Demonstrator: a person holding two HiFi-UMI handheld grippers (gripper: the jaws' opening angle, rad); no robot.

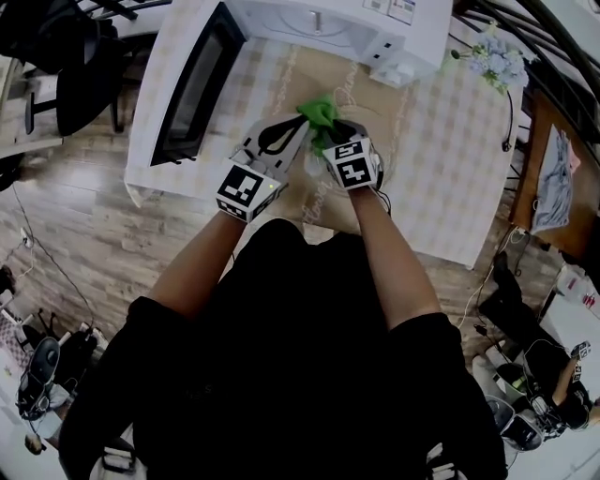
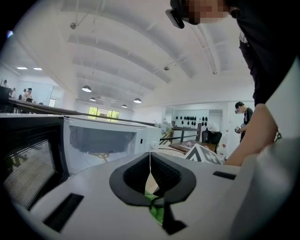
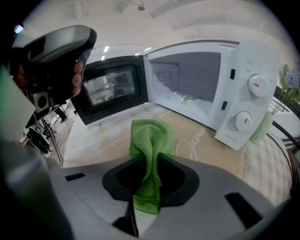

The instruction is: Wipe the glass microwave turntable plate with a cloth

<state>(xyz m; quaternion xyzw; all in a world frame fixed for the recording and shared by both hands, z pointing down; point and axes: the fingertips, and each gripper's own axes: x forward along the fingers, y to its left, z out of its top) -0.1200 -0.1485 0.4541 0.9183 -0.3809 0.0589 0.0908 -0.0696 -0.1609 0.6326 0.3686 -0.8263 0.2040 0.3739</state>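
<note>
The green cloth (image 1: 321, 114) is pinched in my right gripper (image 1: 325, 129), which is shut on it. In the right gripper view the cloth (image 3: 150, 140) bulges out in front of the jaws of the right gripper (image 3: 151, 173) over the tan mat. My left gripper (image 1: 296, 133) sits just left of it and is tilted upward. The left gripper's (image 2: 150, 164) jaws are closed to a thin slit holding a pale edge, apparently the rim of the glass plate. The glass plate (image 1: 386, 178) shows only as a faint clear arc under the right gripper. A bit of the cloth (image 2: 157, 211) shows below the left jaws.
The white microwave (image 1: 319, 23) stands at the table's far edge with its door (image 1: 192, 84) swung open to the left and its cavity (image 3: 187, 79) empty. A vase of flowers (image 1: 497, 56) stands at the back right. Chairs and cables lie around the table (image 1: 450, 169).
</note>
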